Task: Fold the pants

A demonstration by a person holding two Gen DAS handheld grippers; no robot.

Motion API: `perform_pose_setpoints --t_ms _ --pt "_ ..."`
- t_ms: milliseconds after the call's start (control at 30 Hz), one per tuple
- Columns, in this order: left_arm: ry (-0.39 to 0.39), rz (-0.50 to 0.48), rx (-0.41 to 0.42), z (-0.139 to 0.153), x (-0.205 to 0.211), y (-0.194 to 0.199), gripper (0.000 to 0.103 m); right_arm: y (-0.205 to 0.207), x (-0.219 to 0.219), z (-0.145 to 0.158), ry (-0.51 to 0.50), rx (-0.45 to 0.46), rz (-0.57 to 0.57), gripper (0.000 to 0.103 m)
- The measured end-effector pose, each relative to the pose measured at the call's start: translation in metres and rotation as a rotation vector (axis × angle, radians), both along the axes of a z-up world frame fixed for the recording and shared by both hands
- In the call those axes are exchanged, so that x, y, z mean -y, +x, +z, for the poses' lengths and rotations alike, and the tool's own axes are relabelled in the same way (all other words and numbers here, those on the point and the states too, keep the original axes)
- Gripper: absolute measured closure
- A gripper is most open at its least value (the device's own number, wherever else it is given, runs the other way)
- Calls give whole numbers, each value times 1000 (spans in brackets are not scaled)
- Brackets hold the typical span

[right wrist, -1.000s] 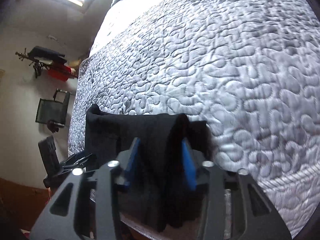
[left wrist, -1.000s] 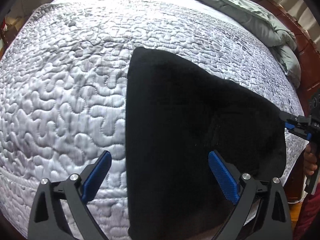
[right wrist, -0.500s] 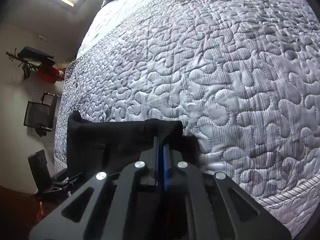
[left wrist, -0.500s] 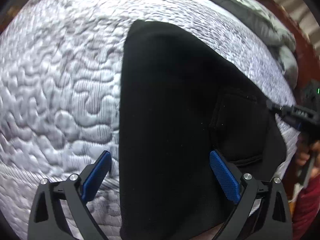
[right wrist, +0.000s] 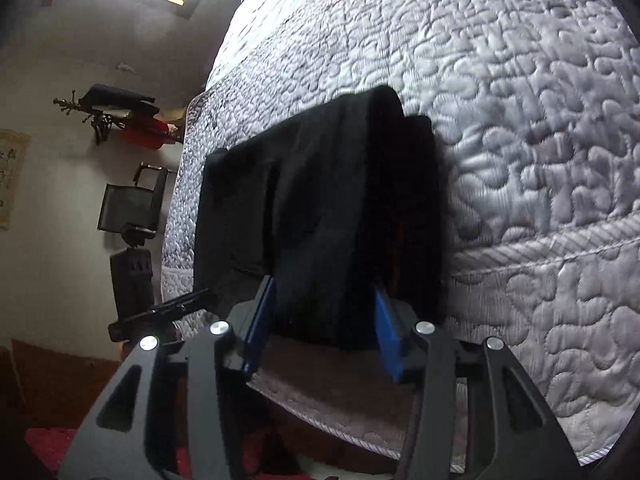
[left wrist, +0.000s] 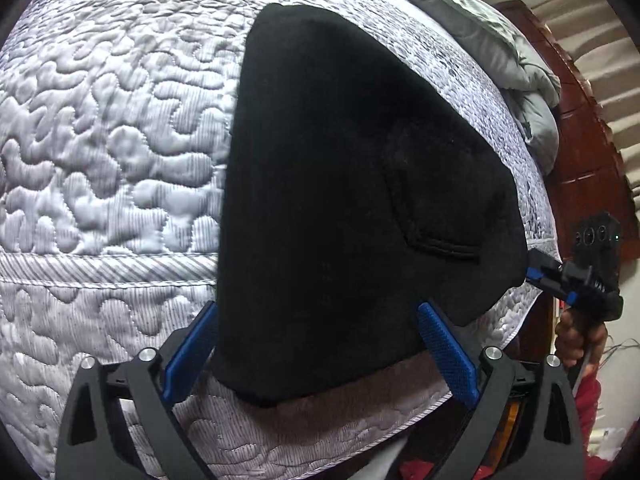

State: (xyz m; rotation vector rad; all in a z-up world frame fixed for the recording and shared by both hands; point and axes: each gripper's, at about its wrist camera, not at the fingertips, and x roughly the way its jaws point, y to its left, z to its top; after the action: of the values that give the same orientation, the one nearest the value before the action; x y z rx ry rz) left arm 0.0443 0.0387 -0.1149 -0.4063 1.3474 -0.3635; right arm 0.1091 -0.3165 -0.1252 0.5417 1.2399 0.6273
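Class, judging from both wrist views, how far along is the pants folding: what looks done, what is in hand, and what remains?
Done: the black pants lie folded in layers at the quilted mattress edge. In hand: nothing is clamped; the left gripper and right gripper straddle the bundle, fingers apart. Left: probably a final fold or straightening.

Folds of the black pants (left wrist: 340, 184) lost in darkness.

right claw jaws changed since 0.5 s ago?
Yes. The right claw was shut on the black pants; now its blue pads stand apart around the folded edge on the quilted mattress.
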Motion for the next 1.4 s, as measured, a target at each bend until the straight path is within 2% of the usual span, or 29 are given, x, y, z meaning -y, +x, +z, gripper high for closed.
perform_pose_setpoints --t_ms 67,133,200,267,300,333,467,600,667,767,800,833,867,933,967,1000,1067,1100,1167,1200,1267,1333,1367,1400 --pt "18 -1 -6 -1 13 1 5 0 -3 -5 -2 -14 0 80" --pt "33 0 -16 -1 16 3 5 0 -9 0 -38 13 28 89" --pt "40 1 -20 3 22 9 5 -1 -15 15 -125 71 59 92" --pt "46 -3 -18 5 24 13 5 -3 -19 25 -215 104 75 101" --pt "50 -2 -18 5 24 13 5 -4 -21 29 -280 126 88 101" --pt "50 -4 -13 4 25 12 5 -4 -21 28 -292 127 95 101" --pt "74 -19 6 3 33 16 4 2 -23 -1 -308 60 85 101" --pt "131 -11 63 17 25 16 4 2 -25 -3 -300 73 54 100" --pt "117 -21 64 17 21 18 4 2 -22 -1 -300 74 48 99" --pt "51 -59 13 6 24 24 6 2 -20 -1 -310 81 42 98" --pt "-8 -67 1 1 27 25 18 3 -22 -1 -312 82 40 98" --pt "-38 -61 -15 -4 29 26 23 3 -24 -1 -313 82 38 98" --pt "-24 -49 -18 -5 31 27 25 2 -25 -2 -309 80 35 97" --pt "4 -56 4 3 37 24 38 3 -24 -1 -299 79 33 98" --pt "7 -50 17 11 39 22 52 4 -23 0 -300 81 31 98" --pt "9 -45 29 17 38 19 59 5 -21 4 -308 88 28 98" --pt "11 -46 60 29 42 15 65 6 -17 10 -335 107 24 103" --pt "39 -45 64 29 46 14 66 6 -16 11 -368 113 17 103" --pt "107 -54 57 19 52 14 65 11 -18 3 -517 105 3 103" --pt "128 -57 42 8 53 16 60 12 -17 -2 -527 90 2 103" --pt "79 -33 39 3 48 15 57 10 -16 -13 -475 69 0 103" --pt "96 -37 52 8 47 13 46 6 -15 -16 -484 67 -6 99" --pt "121 -40 54 10 46 11 37 4 -13 -16 -487 66 -17 96" --pt "184 -40 56 14 49 11 27 2 -11 -15 -491 65 -30 96"
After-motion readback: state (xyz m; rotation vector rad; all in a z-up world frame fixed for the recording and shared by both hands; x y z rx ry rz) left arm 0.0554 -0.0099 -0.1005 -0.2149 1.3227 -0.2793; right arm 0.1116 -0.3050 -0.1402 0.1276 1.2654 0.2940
